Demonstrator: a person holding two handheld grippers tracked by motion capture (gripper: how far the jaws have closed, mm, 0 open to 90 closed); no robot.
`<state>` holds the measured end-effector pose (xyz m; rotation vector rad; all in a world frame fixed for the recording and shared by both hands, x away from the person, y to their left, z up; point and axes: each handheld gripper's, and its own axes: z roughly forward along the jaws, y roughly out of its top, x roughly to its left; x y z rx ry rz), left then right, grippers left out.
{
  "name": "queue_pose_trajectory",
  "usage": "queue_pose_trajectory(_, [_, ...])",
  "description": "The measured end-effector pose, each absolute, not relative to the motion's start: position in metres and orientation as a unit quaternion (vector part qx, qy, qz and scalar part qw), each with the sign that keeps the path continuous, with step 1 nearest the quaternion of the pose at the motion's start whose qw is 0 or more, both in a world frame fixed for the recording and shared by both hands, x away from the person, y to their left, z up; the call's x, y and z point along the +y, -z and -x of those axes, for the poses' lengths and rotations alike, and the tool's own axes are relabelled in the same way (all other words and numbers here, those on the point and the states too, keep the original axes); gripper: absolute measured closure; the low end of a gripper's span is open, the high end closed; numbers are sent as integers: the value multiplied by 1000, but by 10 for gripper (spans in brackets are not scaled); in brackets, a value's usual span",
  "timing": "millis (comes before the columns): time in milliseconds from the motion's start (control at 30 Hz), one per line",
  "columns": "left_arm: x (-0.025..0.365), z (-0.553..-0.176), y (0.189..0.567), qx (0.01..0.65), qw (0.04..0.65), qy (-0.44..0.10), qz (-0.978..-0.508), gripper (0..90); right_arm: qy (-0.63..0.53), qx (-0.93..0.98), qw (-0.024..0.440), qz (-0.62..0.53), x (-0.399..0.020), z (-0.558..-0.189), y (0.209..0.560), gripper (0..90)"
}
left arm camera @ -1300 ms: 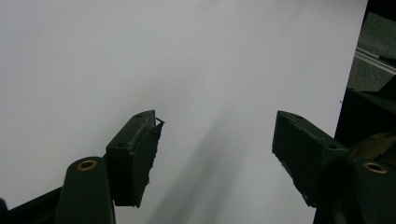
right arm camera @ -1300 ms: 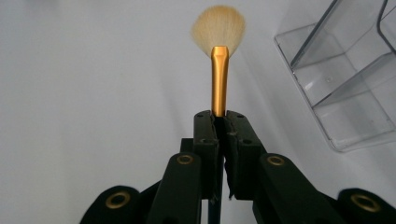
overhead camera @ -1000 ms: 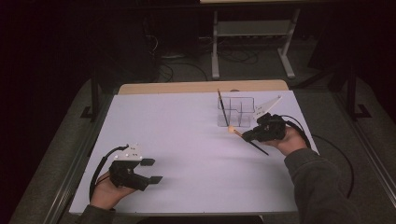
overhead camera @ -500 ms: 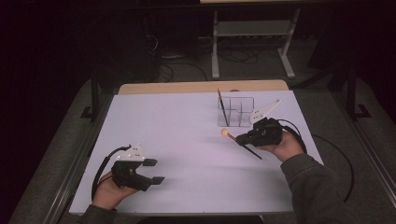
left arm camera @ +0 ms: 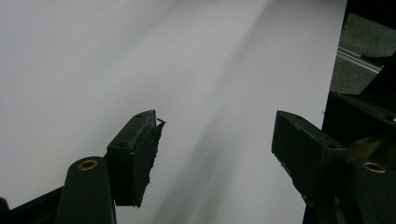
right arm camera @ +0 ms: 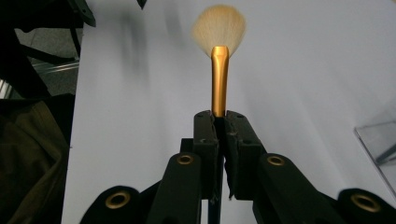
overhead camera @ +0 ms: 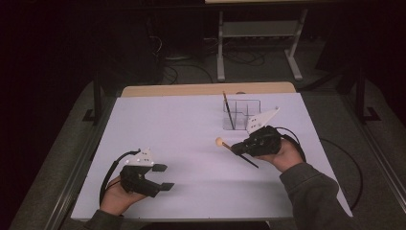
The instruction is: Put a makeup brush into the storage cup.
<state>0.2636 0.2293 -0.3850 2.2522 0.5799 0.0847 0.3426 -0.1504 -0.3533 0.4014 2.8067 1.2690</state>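
At the left, near the front edge of the table, the left gripper (overhead camera: 160, 177) rests in the person's hand where it lay a second ago, its jaws standing wide apart with nothing between them; the left gripper view shows bare white surface between its black pads (left arm camera: 137, 156). To the right of centre, the right gripper (overhead camera: 238, 146) has drifted leftward and toward the person since the earlier frames, away from the clear plastic compartment organiser (overhead camera: 246, 114). Its jaws are clamped tight on the gold ferrule of a fan-shaped make-up brush with pale bristles and a dark thin handle (right arm camera: 219, 60); the bristle head (overhead camera: 219, 142) points left, held above the tabletop, with the handle trailing back past the hand. A second dark slim brush (overhead camera: 228, 111) stands tilted in the organiser, unchanged. The white table surface (overhead camera: 182, 129) has a wooden strip along its far edge. Beyond lie dark floor, cables and a grey metal stand (overhead camera: 258, 43).
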Motion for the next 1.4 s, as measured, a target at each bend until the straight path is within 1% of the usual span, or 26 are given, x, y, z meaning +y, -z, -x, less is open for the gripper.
queue_pose_trajectory(233, [224, -265, 381, 221, 406, -28, -886, 320, -416, 901, 0, -122, -138, -337, 354, 827])
queue_pose_trajectory(267, [222, -266, 380, 218, 407, -28, -887, 321, -416, 902, 5, -115, -137, -337, 355, 827])
queue_pose_trajectory(967, [185, -279, 342, 173, 400, -18, -900, 358, -418, 905, -14, -76, -110, -322, 357, 827])
queue_pose_trajectory(1400, [164, -283, 332, 155, 394, -12, -906, 385, -423, 904, -16, -53, -100, -314, 358, 827])
